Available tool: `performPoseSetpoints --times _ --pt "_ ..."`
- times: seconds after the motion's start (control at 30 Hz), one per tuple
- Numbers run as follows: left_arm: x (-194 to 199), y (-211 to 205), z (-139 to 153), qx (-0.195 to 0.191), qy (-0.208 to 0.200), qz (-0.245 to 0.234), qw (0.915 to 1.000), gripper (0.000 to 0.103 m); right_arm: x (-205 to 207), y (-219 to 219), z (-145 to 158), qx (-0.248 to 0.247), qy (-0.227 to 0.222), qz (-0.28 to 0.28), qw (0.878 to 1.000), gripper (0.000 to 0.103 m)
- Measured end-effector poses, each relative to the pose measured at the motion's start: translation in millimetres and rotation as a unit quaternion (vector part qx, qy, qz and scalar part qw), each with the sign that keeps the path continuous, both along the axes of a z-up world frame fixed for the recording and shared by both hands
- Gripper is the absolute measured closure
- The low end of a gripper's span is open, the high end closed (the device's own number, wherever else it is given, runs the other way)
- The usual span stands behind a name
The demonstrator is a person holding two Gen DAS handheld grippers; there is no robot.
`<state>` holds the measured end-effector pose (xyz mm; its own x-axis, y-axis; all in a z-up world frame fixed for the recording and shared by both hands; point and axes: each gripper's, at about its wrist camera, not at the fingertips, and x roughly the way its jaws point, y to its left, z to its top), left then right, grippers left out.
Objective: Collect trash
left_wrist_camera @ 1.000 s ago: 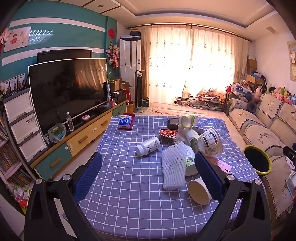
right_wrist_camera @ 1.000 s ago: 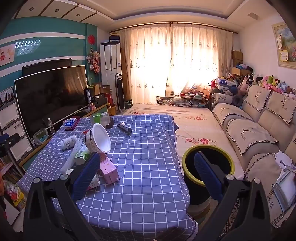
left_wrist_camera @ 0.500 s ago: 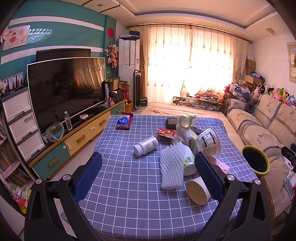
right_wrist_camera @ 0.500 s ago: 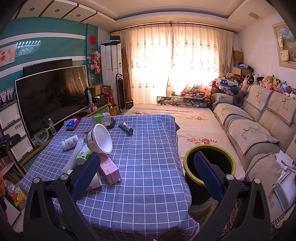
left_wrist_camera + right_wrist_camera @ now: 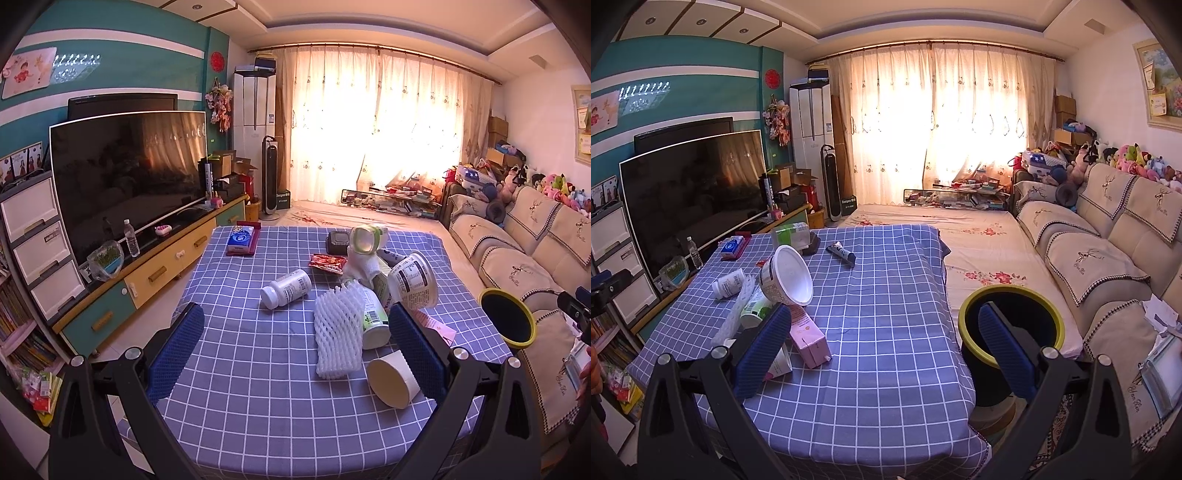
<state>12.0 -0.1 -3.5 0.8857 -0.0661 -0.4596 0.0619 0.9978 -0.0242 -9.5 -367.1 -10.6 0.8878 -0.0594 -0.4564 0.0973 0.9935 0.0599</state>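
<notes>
Hovering wide apart, empty: left gripper and right gripper (ribbed blue pads) over checked tablecloth.

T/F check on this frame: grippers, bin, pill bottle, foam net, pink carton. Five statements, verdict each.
1. Both grippers are open and hold nothing. True: the left gripper and the right gripper are spread wide and empty.
2. The bin stands on the table. False: it stands on the floor beside the table.
3. The white pill bottle lies on its side. True.
4. The foam net is already in the bin. False: it lies on the tablecloth.
5. The pink carton stands upright. False: it lies flat on the table.
</notes>
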Motion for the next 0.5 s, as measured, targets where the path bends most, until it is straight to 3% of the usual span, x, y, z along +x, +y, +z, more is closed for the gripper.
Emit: performPoseSetpoints --times 0.5 --pt "6.8 -0.8 -3.4 0.0 0.007 -0.002 1.0 0.005 4.6 -1.2 -3.2 0.001 0.004 -0.001 1.0 0.006"
